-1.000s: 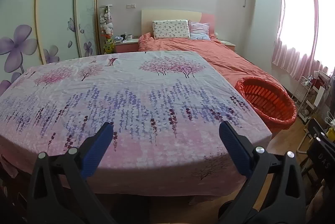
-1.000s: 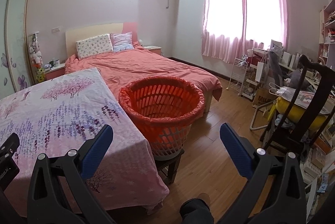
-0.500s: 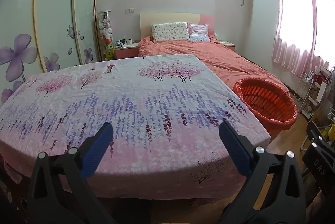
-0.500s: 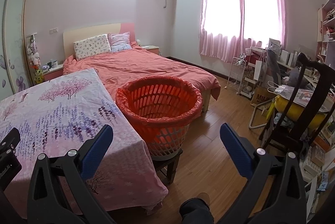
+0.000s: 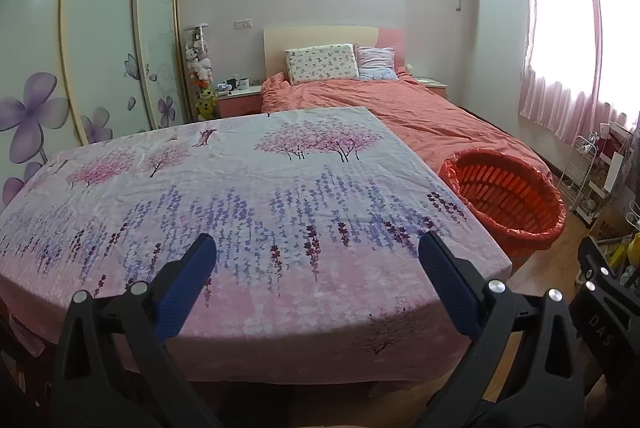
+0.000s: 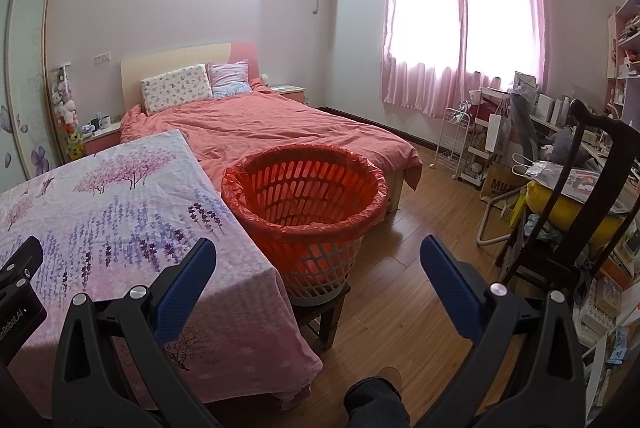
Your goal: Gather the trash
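Note:
A round basket lined with a red bag (image 6: 306,187) stands on a small dark stool at the right side of a table under a floral cloth (image 5: 224,195); the basket (image 5: 506,195) also shows in the left wrist view. No loose trash shows on the cloth. My left gripper (image 5: 316,270) hangs open over the cloth's near edge, nothing between its blue pads. My right gripper (image 6: 316,270) is open too, above the wooden floor just in front of the basket, and holds nothing.
A bed with a coral duvet (image 6: 280,127) lies behind the table and basket. A dark wooden chair (image 6: 580,195) and cluttered shelves fill the right side. A white wire cart (image 6: 454,143) stands by the pink curtains. Wardrobe doors (image 5: 100,39) line the left wall. A person's foot (image 6: 374,402) shows below.
Both views have tilted up and drawn back slightly, so the table and basket sit lower in the frames. Both grippers have stayed open and empty.

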Available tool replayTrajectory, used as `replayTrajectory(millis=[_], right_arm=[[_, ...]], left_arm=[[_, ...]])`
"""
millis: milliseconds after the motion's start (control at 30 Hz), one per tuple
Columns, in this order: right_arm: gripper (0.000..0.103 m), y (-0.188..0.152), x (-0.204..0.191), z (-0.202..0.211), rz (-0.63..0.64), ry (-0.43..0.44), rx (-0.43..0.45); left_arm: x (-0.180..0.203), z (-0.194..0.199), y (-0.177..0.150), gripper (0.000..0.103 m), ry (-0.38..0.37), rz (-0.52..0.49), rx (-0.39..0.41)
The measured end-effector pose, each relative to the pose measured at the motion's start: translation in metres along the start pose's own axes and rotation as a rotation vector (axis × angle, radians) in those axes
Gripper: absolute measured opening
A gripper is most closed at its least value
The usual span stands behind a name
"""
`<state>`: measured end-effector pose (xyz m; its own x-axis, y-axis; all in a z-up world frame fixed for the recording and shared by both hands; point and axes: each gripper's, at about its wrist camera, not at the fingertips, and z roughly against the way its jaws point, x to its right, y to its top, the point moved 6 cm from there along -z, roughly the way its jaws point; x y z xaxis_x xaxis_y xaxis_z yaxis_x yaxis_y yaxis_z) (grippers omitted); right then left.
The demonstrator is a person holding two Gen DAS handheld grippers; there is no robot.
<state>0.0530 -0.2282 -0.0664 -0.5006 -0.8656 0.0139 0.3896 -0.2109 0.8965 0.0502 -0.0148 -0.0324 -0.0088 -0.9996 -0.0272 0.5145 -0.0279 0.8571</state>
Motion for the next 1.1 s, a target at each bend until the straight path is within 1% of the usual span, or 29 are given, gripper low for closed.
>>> replayTrajectory(millis=[1100], right_arm=[[0.101,-0.0001,-0.0008,-0.0007,-0.001,0.001,-0.002]], left_arm=[[0.0001,-0.0016,-0.0003,0.099,-0.007,0.013,-0.014]])
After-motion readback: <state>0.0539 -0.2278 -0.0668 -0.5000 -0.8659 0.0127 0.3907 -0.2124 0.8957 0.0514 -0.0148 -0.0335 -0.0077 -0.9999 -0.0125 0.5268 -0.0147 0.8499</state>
